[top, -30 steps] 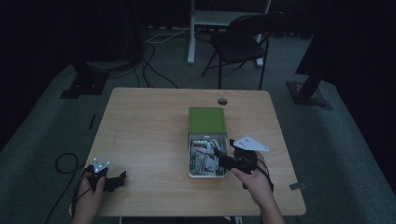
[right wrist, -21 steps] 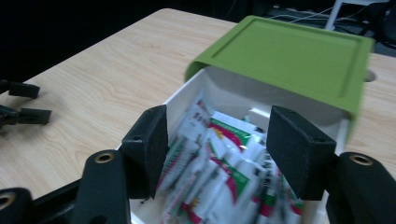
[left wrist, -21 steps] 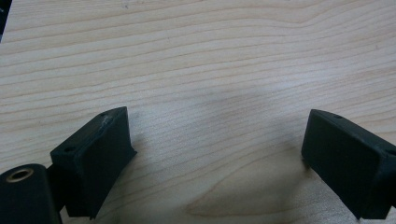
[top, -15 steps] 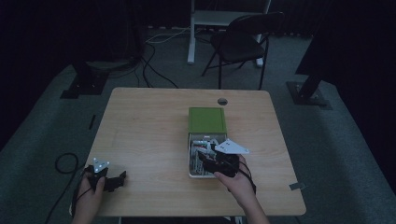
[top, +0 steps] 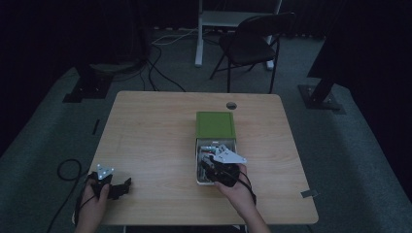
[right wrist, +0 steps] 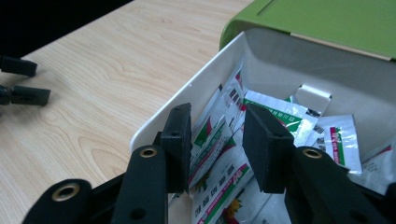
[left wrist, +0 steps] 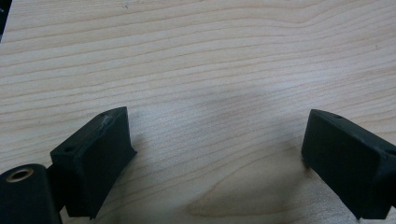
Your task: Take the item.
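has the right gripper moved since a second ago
Yes. The right gripper went left from beside the white box to over its packets, its jaws closing.

The right gripper [right wrist: 217,140] is covering the near sachets [right wrist: 219,154] in the white box [right wrist: 187,91], so whether its pads are touching one is unclear. Sachet print is too small to read. The green lid [right wrist: 327,21] is running off the far edge.

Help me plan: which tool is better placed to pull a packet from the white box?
Right. The right tool is inside the white box, jaws just closing around a packet; the left tool sits far off.
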A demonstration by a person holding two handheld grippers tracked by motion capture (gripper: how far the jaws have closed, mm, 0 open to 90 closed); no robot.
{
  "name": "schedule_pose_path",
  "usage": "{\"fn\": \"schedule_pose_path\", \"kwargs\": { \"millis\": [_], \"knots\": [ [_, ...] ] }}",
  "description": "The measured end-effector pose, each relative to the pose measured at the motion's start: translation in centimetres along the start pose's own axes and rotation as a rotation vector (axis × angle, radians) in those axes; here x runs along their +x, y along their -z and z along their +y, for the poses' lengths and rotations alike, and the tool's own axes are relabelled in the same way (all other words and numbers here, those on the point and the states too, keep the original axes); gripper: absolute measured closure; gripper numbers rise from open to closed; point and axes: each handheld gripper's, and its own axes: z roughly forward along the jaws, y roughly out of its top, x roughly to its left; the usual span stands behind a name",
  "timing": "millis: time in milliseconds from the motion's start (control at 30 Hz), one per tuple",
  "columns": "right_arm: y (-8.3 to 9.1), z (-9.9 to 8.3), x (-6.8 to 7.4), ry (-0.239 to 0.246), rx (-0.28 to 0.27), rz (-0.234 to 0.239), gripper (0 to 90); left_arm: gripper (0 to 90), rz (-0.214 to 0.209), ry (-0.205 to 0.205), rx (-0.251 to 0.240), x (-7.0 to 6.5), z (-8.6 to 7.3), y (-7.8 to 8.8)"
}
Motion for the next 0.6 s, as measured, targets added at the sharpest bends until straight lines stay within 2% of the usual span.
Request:
{"fn": "schedule_pose_path", "kwargs": {
  "millis": [100,300,600],
  "knots": [
    [-0.3,-0.2,0.2,-0.013,0.008,0.006,63.9,9.1,0.0,0.0,0.0,0.0,0.0,0.0],
    [-1.1,-0.8,0.4,-0.008,0.038,-0.007,64.0,9.1,0.0,0.0,0.0,0.0,0.0,0.0],
    [-2.1,-1.9,1.0,0.002,0.084,0.013,65.4,9.1,0.0,0.0,0.0,0.0,0.0,0.0]
  ]
}}
